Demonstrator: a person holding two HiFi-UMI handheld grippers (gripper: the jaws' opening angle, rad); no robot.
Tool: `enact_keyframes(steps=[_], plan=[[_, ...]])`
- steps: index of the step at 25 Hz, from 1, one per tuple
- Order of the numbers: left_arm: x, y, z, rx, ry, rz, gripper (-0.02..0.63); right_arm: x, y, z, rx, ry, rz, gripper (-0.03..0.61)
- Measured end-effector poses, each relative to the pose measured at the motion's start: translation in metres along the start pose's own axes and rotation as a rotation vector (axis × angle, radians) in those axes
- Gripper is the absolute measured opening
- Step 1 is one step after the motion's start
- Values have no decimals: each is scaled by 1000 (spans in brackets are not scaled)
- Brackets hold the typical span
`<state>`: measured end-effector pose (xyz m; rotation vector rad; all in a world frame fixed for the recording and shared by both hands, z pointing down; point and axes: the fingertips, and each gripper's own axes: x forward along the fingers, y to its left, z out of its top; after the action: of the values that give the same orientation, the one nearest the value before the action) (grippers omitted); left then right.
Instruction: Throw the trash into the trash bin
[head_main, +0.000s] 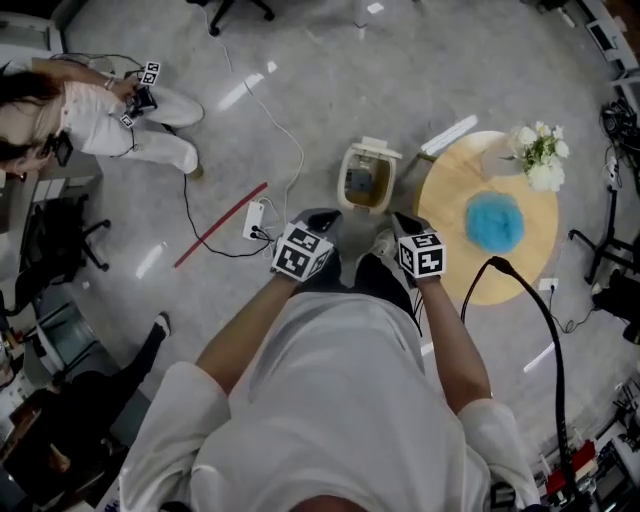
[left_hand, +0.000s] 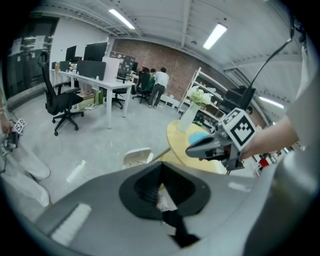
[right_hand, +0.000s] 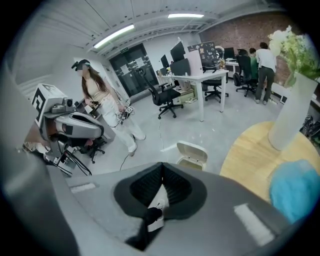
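Note:
The cream trash bin (head_main: 366, 178) stands on the floor with its lid up, and something greyish lies inside it. It also shows in the left gripper view, where the bin (left_hand: 137, 157) sits just past my jaws, and in the right gripper view as the bin (right_hand: 193, 154). My left gripper (head_main: 322, 217) and right gripper (head_main: 406, 222) hover side by side just short of the bin, above my feet. In their own views the left gripper (left_hand: 161, 165) and right gripper (right_hand: 161, 166) have their jaws pressed together with nothing between them. No trash is seen in either.
A round wooden table (head_main: 448, 205) stands right of the bin with a blue fluffy thing (head_main: 494, 221) and a vase of white flowers (head_main: 538, 155). A power strip (head_main: 254, 219), cables and a red stick (head_main: 221, 224) lie left. A seated person (head_main: 120, 115) is far left.

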<state>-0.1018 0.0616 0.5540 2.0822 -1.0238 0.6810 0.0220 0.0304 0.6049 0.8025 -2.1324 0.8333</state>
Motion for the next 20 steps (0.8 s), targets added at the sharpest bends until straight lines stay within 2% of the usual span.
enact_keyframes(steps=[8, 14, 20], plan=[[-11, -12, 12, 36, -23, 1, 3, -24, 7, 7, -24, -47, 3, 0], [-24, -14, 28, 65, -71, 26, 3, -48, 13, 26, -28, -127, -3, 0], [-34, -20, 35, 83, -113, 49, 3, -72, 16, 28, -33, -177, -2, 0]])
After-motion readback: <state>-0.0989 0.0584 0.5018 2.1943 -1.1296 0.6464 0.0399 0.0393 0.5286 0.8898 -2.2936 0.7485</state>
